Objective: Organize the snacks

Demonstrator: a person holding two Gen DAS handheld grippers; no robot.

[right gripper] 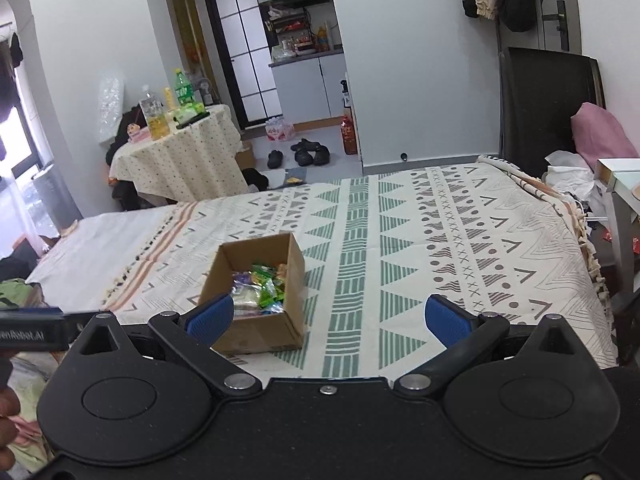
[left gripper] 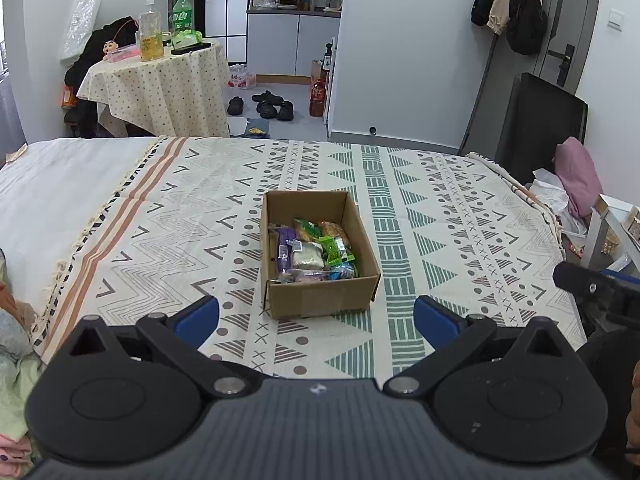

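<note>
An open cardboard box stands on the patterned cloth over the bed. Several wrapped snacks in purple, green, white and orange lie inside it. My left gripper is open and empty, just in front of the box's near wall. In the right wrist view the box sits ahead and to the left, with the snacks inside. My right gripper is open and empty, its left fingertip overlapping the box's near corner in the image.
A small round table with bottles stands beyond the bed at the left. Shoes lie on the floor behind. A black chair and pink bundle are at the right. Clothes lie at the near left.
</note>
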